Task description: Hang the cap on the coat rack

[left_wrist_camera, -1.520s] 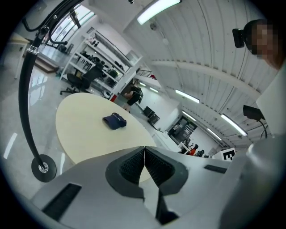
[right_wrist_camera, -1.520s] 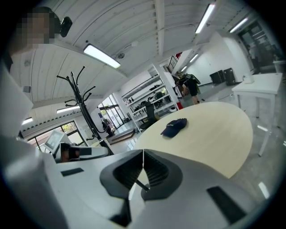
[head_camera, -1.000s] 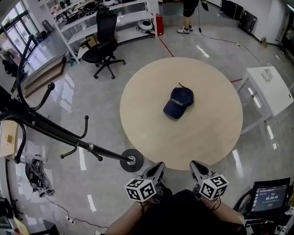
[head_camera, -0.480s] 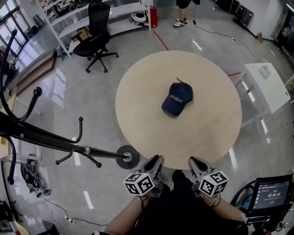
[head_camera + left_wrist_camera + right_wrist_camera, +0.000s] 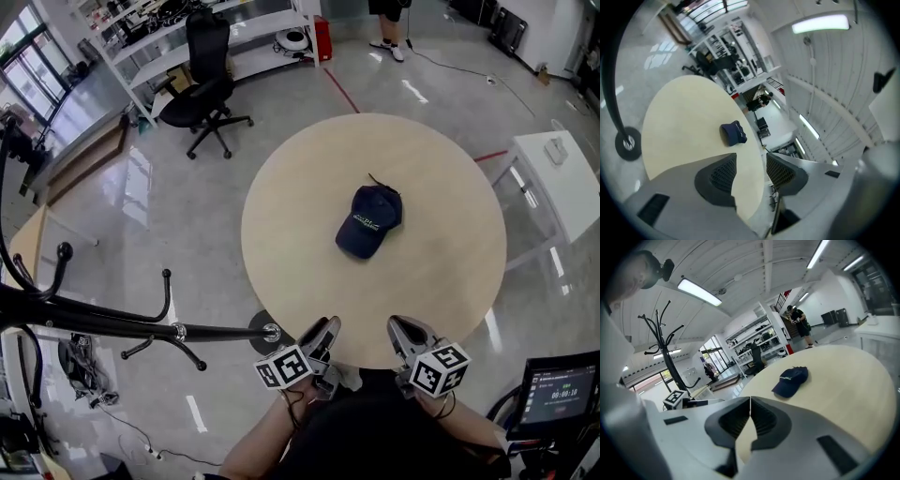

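Observation:
The navy cap (image 5: pixel 368 220) lies near the middle of the round beige table (image 5: pixel 422 281), also seen as the cap (image 5: pixel 733 133) and the cap (image 5: pixel 791 379). The black coat rack (image 5: pixel 122 323) stands left of the table, its base (image 5: pixel 270 331) by the near edge. My left gripper (image 5: pixel 326 330) hovers at the table's near edge; its jaws have just been opening and stand open with nothing between them (image 5: pixel 751 166). My right gripper (image 5: pixel 398 328) is beside it, its jaws shut and empty (image 5: pixel 750 406). Both are well short of the cap.
A black office chair (image 5: pixel 208 89) and white shelving (image 5: pixel 234 37) stand at the far left. A small white table (image 5: pixel 553 178) is on the right and a monitor (image 5: pixel 553 394) at lower right. A person (image 5: pixel 389 28) stands far back. The rack's hooks (image 5: pixel 665 352) rise left of the right gripper.
Both grippers have crept forward towards the table's near edge. The left one has rolled, so its marker cube now sits tilted. The cap lies where it was.

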`<state>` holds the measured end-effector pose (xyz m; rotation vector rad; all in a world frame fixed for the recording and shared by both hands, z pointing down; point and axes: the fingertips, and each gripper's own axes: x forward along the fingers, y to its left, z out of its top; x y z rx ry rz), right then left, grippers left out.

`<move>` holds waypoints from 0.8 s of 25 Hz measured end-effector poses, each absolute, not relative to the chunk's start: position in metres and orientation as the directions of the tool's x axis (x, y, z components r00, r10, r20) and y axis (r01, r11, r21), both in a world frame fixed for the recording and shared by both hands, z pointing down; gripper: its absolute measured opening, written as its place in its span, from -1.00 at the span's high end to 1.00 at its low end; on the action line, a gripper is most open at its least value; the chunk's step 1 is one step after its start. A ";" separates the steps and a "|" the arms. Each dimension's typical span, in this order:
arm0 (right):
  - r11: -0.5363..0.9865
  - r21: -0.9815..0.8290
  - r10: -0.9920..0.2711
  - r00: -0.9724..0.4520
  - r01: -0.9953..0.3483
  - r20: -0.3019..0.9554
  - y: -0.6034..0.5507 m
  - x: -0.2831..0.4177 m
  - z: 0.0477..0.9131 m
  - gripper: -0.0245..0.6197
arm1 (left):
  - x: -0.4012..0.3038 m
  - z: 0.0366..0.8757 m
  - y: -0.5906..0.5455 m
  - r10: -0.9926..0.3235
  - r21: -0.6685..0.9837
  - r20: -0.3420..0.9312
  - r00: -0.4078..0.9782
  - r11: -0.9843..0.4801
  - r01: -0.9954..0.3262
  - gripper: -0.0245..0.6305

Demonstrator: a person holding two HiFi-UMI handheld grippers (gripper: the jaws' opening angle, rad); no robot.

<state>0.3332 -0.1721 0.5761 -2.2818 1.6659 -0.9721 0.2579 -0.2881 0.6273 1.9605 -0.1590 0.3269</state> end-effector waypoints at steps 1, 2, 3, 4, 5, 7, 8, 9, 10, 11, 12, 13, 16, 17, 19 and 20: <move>-0.374 -0.480 -0.895 0.174 -0.793 0.411 -0.171 0.336 0.577 0.91 | 0.261 0.632 -0.291 0.038 0.906 0.286 0.958 -0.335 -0.257 0.30; -0.380 -0.482 -0.893 0.177 -0.789 0.415 -0.169 0.340 0.579 0.91 | 0.266 0.637 -0.294 0.032 0.926 0.274 0.961 -0.280 -0.255 0.30; -0.387 -0.484 -0.890 0.180 -0.785 0.420 -0.166 0.344 0.581 0.91 | 0.272 0.641 -0.297 0.023 0.937 0.267 0.963 -0.242 -0.254 0.30; -0.393 -0.487 -0.887 0.182 -0.780 0.425 -0.164 0.350 0.583 0.91 | 0.278 0.646 -0.300 0.012 0.942 0.265 0.964 -0.218 -0.256 0.30; -0.400 -0.490 -0.884 0.184 -0.775 0.430 -0.162 0.356 0.586 0.91 | 0.286 0.650 -0.304 0.001 0.944 0.266 0.964 -0.203 -0.260 0.30; -0.411 -0.498 -0.878 0.184 -0.764 0.442 -0.158 0.370 0.592 0.91 | 0.304 0.656 -0.310 -0.018 0.948 0.263 0.965 -0.182 -0.262 0.30; -0.416 -0.501 -0.875 0.185 -0.758 0.447 -0.156 0.375 0.594 0.91 | 0.313 0.658 -0.312 -0.025 0.950 0.255 0.966 -0.179 -0.256 0.30; -0.422 -0.504 -0.872 0.186 -0.754 0.452 -0.153 0.380 0.597 0.91 | 0.321 0.661 -0.315 -0.031 0.953 0.247 0.969 -0.175 -0.248 0.30; -0.427 -0.506 -0.869 0.187 -0.749 0.458 -0.151 0.385 0.600 0.91 | 0.328 0.665 -0.318 -0.038 0.956 0.239 0.970 -0.165 -0.242 0.30; -0.433 -0.506 -0.866 0.189 -0.746 0.463 -0.149 0.389 0.602 0.91 | 0.334 0.669 -0.320 -0.045 0.960 0.234 0.971 -0.150 -0.238 0.30; -0.438 -0.506 -0.863 0.190 -0.743 0.468 -0.149 0.393 0.604 0.91 | 0.340 0.674 -0.323 -0.050 0.963 0.230 0.972 -0.134 -0.235 0.30; -0.443 -0.506 -0.860 0.191 -0.740 0.473 -0.148 0.397 0.607 0.91 | 0.346 0.679 -0.326 -0.052 0.965 0.229 0.972 -0.119 -0.233 0.30; -0.455 -0.504 -0.852 0.196 -0.734 0.485 -0.144 0.408 0.610 0.91 | 0.367 0.694 -0.328 -0.045 0.967 0.230 0.972 -0.101 -0.233 0.30; -0.458 -0.503 -0.851 0.199 -0.733 0.486 -0.142 0.412 0.610 0.91 | 0.374 0.699 -0.329 -0.044 0.966 0.233 0.972 -0.104 -0.236 0.30; -0.462 -0.501 -0.850 0.205 -0.732 0.484 -0.140 0.418 0.609 0.91 | 0.385 0.711 -0.332 -0.045 0.963 0.245 0.969 -0.102 -0.248 0.30; -0.464 -0.499 -0.849 0.208 -0.732 0.485 -0.140 0.421 0.609 0.91 | 0.389 0.717 -0.335 -0.048 0.961 0.253 0.966 -0.099 -0.257 0.30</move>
